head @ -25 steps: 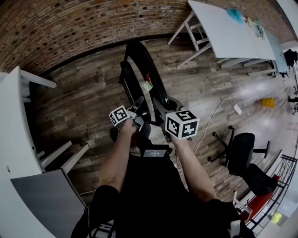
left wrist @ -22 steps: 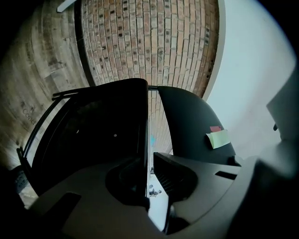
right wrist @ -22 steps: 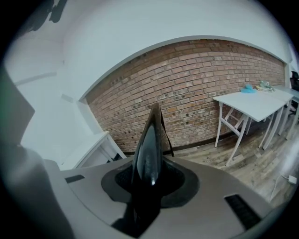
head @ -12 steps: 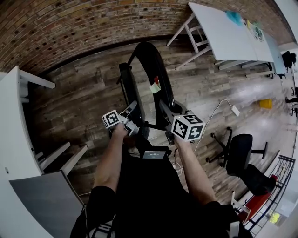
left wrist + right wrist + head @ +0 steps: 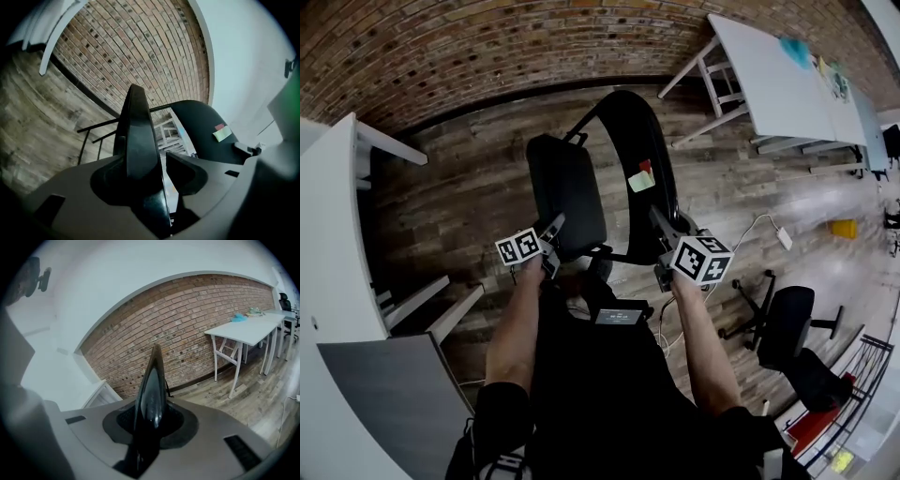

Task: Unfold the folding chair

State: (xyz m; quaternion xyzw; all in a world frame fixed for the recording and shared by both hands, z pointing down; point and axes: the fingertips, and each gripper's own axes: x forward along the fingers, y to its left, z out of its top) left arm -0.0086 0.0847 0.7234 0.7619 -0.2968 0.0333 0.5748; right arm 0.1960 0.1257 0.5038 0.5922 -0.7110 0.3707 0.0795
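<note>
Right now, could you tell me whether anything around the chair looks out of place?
A yellow-and-red paper tag is stuck on the backrest of the folding chair, and a white adapter with its cable lies loose on the floor. Nothing looks spilled or broken.

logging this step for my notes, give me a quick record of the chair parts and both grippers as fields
chair: seat stands apart from backrest
left: left gripper jaws have just been opening; seat edge sits between them, one jaw clear of it
right: right gripper jaws have just been closing; clamped on backrest edge
tag: yellow and red note stuck on backrest
surroundings: wood floor, brick wall
</note>
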